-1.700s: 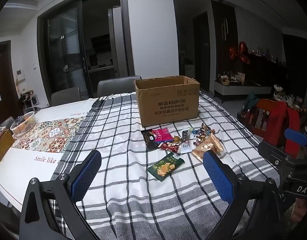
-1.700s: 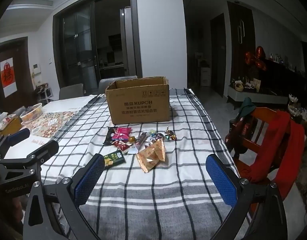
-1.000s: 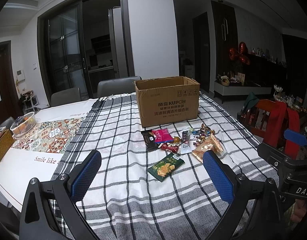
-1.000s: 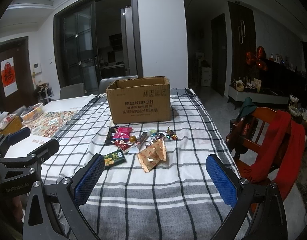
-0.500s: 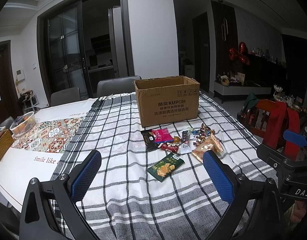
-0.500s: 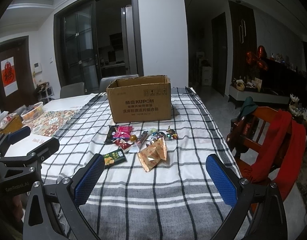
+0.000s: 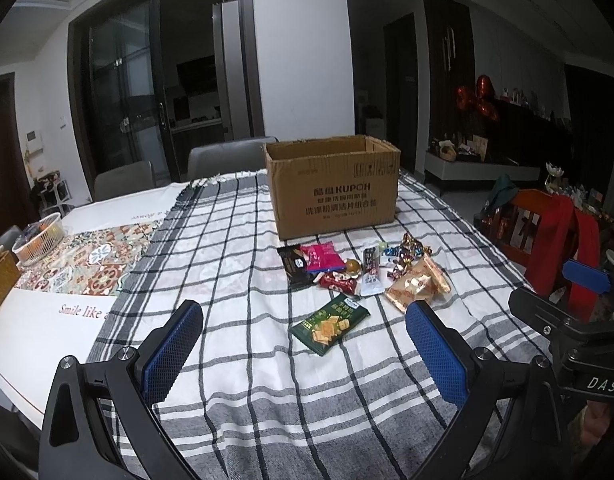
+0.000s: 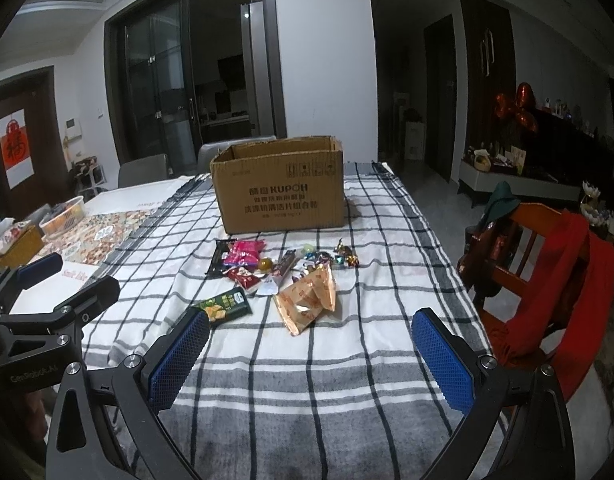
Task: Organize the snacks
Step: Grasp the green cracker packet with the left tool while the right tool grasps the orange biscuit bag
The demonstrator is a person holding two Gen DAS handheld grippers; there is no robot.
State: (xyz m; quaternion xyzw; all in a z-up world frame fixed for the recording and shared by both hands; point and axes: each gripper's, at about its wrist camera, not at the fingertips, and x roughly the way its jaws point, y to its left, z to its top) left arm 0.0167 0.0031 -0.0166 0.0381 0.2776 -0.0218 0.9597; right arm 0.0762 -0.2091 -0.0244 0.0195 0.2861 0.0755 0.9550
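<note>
One checked tablecloth point(image 7: 235, 264) carries one open cardboard box point(image 7: 334, 188) at twelve o'clock, upright, with the snacks heaped just in front of it. Nearer lie two orange packets point(image 8: 309, 296) touching each other, one green cracker pack point(image 7: 330, 323) apart at six o'clock of the heap, one pink pack point(image 7: 322, 257) overlapping one black pack point(image 7: 294, 266) — the small candies point(image 7: 407, 250) are too many to count. Both the left gripper point(image 7: 305, 354) and the right gripper point(image 8: 313, 356) hover with fingers spread wide, holding nothing.
</note>
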